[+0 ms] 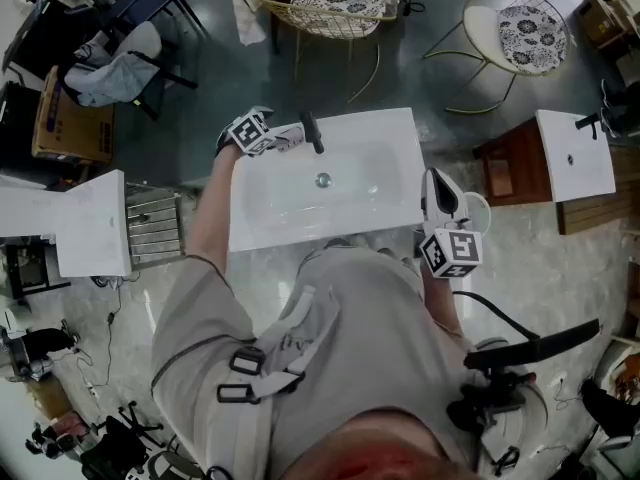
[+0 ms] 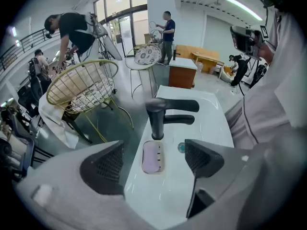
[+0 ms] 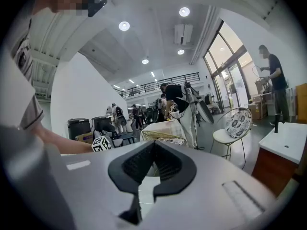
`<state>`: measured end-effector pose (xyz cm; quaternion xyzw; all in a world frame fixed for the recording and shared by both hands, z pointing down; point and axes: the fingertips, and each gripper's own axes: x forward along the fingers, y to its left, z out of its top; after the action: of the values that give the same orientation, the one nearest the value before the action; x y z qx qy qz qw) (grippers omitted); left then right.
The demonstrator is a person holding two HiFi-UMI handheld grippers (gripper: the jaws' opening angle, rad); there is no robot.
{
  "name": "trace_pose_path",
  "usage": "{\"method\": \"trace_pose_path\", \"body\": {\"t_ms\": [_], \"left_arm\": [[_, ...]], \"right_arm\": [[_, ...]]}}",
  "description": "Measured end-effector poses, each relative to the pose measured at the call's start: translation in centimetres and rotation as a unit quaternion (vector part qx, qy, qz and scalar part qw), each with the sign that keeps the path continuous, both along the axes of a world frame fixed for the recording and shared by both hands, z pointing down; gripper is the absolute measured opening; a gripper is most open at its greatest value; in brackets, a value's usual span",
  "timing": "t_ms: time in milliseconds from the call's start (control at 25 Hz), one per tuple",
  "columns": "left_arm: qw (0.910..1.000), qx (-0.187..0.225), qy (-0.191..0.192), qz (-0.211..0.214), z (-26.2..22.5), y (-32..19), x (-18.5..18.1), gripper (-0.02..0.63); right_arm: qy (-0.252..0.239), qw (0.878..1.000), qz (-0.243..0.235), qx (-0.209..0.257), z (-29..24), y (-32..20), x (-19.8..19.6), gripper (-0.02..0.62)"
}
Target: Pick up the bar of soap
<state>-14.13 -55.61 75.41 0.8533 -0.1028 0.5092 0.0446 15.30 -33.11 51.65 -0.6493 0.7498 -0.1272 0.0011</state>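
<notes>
White sink [image 1: 380, 183] below. Soap [image 2: 153, 157] sits right by the black tap [image 2: 156, 119]. Left gripper [image 2: 153, 164] is wide open, aimed at it to grab. Right gripper [image 3: 152, 172] is closed, empty, waiting away from the tap.

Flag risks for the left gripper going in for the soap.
1. The lilac soap bar lies inside its soap dish. The left gripper, jaws open above it, may clamp the dish rim and lift both.
2. The black faucet stands right behind the dish, so a forward overshoot could strike it.
</notes>
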Motion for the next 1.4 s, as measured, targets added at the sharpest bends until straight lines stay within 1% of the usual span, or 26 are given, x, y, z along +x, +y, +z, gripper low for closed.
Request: {"method": "trace_pose_path", "body": {"t_ms": [40,80,120,160,280,360,520,600,840,920,1000,1120,1160,1240,1280,1320,1360,1400], "left_arm": [[1.0,-0.005,-0.003,0.0,0.7,-0.2,0.1,0.385],[0.9999,-0.008,-0.006,-0.001,1.3,-0.5,0.1,0.355],[0.9999,-0.01,-0.01,-0.002,2.1,-0.8,0.1,0.292],[0.9998,-0.013,-0.013,-0.002,3.0,-1.0,0.1,0.275],[0.9992,-0.034,-0.023,0.001,5.5,-1.4,0.2,0.275],[0.9981,-0.047,-0.038,0.008,7.1,-1.3,0.3,0.275],[0.9945,-0.059,-0.08,0.033,9.7,-1.0,0.3,0.275],[0.9933,-0.061,-0.089,0.041,10.9,-1.1,0.3,0.275],[0.9925,-0.073,-0.092,0.034,13.3,-1.7,0.8,0.275],[0.9908,-0.075,-0.108,0.034,14.0,-1.5,0.6,0.275],[0.9875,-0.077,-0.134,0.031,14.5,-1.3,-0.2,0.275],[0.9823,-0.103,-0.156,0.012,15.4,-0.2,-1.1,0.273],[0.9821,-0.108,-0.154,0.0,15.6,0.0,-1.3,0.273],[0.9848,-0.104,-0.137,-0.027,15.8,-0.5,-1.2,0.273],[0.9869,-0.104,-0.119,-0.035,15.8,-0.6,-0.8,0.273],[0.989,-0.106,-0.096,-0.038,15.7,-0.7,-0.1,0.26],[0.9903,-0.109,-0.076,-0.04,15.6,-0.7,0.4,0.233],[0.9905,-0.114,-0.064,-0.043,15.6,-0.8,0.7,0.232]], "right_arm": [[0.0,1.0,0.005,-0.002,0.0,0.1,0.3,0.002],[0.0,1.0,0.01,-0.003,0.0,0.2,0.5,0.002],[0.001,1.0,0.015,-0.004,0.1,0.3,0.7,0.002],[0.001,1.0,0.019,-0.006,0.2,0.5,0.9,0.002],[0.002,0.999,0.033,-0.014,0.5,0.7,1.6,0.002],[0.001,0.999,0.044,-0.018,0.7,0.9,2.1,0.002],[0.003,0.998,0.063,-0.021,0.6,1.1,2.9,0.002],[0.004,0.997,0.069,-0.024,0.8,1.2,3.1,0.003],[0.008,0.996,0.084,-0.031,1.1,1.2,3.5,0.002],[0.011,0.996,0.085,-0.032,1.1,1.2,3.7,0.002],[0.013,0.995,0.087,-0.036,1.2,1.3,3.8,0.002],[0.012,0.995,0.091,-0.044,1.5,1.4,3.9,0.002],[0.012,0.995,0.092,-0.047,1.7,1.5,3.9,0.002],[0.012,0.995,0.091,-0.05,1.9,1.6,3.7,0.002],[0.012,0.994,0.09,-0.052,2.0,1.6,3.6,0.002],[0.012,0.994,0.09,-0.053,2.1,1.7,3.5,0.002],[0.011,0.994,0.089,-0.054,2.2,1.7,3.5,0.002],[0.011,0.994,0.089,-0.054,2.2,1.8,3.5,0.002]]}}
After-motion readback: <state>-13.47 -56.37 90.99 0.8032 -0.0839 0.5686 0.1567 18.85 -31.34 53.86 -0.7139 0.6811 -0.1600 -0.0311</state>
